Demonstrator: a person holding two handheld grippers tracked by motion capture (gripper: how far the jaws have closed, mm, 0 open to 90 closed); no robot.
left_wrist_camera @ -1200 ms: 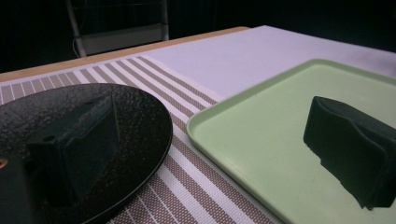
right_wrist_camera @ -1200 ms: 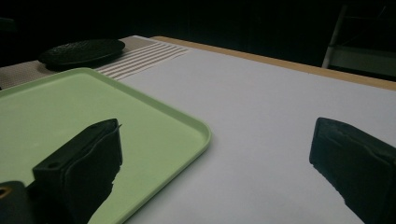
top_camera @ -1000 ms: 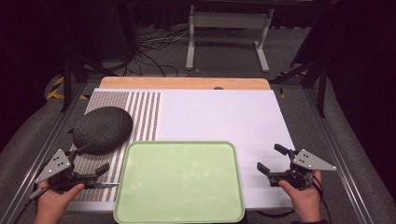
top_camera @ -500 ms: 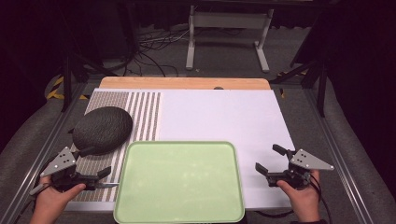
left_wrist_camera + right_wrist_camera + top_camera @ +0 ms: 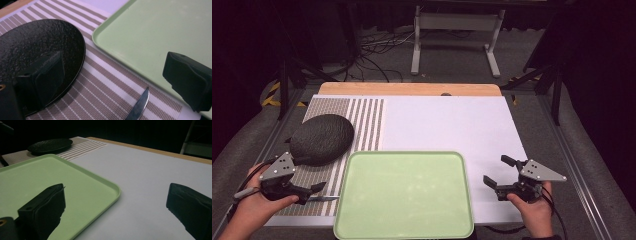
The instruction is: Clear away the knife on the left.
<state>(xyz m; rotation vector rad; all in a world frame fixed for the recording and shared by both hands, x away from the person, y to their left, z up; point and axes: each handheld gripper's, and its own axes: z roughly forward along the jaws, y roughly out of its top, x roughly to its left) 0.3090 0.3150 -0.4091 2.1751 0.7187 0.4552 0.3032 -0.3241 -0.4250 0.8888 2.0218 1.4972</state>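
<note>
- While the green tray (image 5: pixel 404 195) is sitting front and centre, a knife (image 5: pixel 139 105) is lying just off its left edge on the striped mat (image 5: pixel 362 120), and that's what the left gripper (image 5: pixel 314 190) is hovering over.
- Its jaws are standing wide apart, holding nothing, with the blade showing between them in the left gripper view.
- The knife's long axis is running toward the tray, tip nearest the rim, so I'm guessing the jaws need to close across the blade's width.
- A black plate (image 5: pixel 322 139) is resting on the mat just beyond the tray's far-left corner.
- The right gripper (image 5: pixel 504 174) is waiting off the tray's right side, also spread open and empty, well apart from the knife, so the left one is clearly nearer.
</note>
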